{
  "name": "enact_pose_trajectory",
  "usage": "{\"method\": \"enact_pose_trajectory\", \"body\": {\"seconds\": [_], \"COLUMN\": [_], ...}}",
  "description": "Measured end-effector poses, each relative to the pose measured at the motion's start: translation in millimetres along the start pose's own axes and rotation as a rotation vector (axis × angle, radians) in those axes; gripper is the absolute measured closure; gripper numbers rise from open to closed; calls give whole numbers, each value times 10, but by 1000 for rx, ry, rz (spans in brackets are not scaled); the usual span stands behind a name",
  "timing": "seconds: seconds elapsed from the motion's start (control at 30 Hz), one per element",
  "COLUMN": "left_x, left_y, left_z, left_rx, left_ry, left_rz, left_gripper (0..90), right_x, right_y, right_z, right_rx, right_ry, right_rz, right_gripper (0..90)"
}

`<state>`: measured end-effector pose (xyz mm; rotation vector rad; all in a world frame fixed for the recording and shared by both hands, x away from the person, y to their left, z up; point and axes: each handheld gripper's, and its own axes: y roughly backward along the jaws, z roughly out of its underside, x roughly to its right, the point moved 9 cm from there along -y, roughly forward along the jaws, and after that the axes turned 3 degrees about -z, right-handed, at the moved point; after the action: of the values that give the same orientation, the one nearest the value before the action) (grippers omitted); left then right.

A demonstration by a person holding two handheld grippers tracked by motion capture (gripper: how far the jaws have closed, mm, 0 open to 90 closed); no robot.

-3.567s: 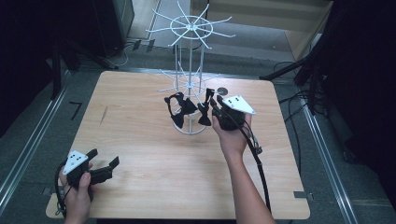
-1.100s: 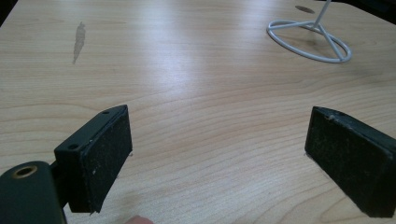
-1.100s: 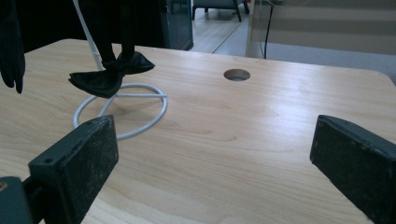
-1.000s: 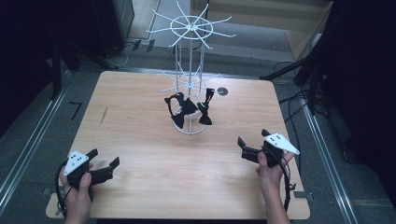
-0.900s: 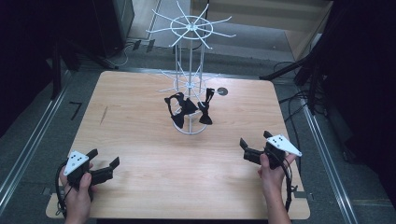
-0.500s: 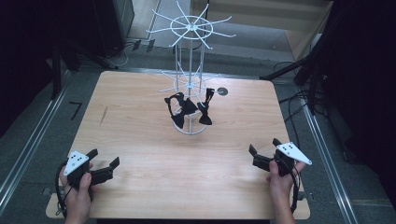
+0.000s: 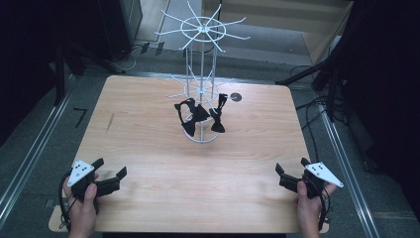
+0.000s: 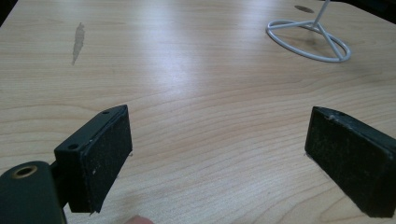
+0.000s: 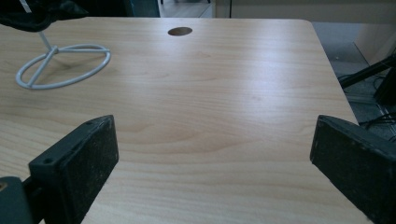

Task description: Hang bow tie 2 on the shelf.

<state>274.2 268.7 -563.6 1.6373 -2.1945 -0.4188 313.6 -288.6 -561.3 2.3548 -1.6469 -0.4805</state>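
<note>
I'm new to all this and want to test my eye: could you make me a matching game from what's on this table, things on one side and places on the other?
Things:
1. white wire rack
2. black bow ties
3. left tool
4. right tool

Places:
A. near right corner of the table
B. hanging on the lower arms
C. standing mid-table
D. near left corner

Pairs: 1-C, 2-B, 3-D, 4-A
</note>
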Motion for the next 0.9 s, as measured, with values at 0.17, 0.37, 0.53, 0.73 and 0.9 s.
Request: {"method": "enact_pose_trajectory", "body": {"seconds": [0.17, 0.37, 0.53, 0.73, 0.9], "left_x": [0, -1, -2, -3, -4], "left_y": [-1, -1, -1, 2, 1], "left_z": [-1, -1, -1, -1, -1], "left_rx": [2, 2, 2, 2, 3], "left_ry": [1, 3, 2, 2, 2], "left_rz": [2, 3, 2, 2, 0], "left_gripper": [82, 82, 82, 82, 82], "right_x": [95, 193, 251, 310, 382], "right_y": [93, 186, 262, 343, 424], "right_z": [82, 147, 194, 231, 279], "right_rx": [-8, -18, -24, -28, -30], "right_ry": [-5, -9, -16, -21, -33], "right_rz": [19, 37, 46, 51, 61], "right_gripper": [15, 15, 15, 15, 15]}}
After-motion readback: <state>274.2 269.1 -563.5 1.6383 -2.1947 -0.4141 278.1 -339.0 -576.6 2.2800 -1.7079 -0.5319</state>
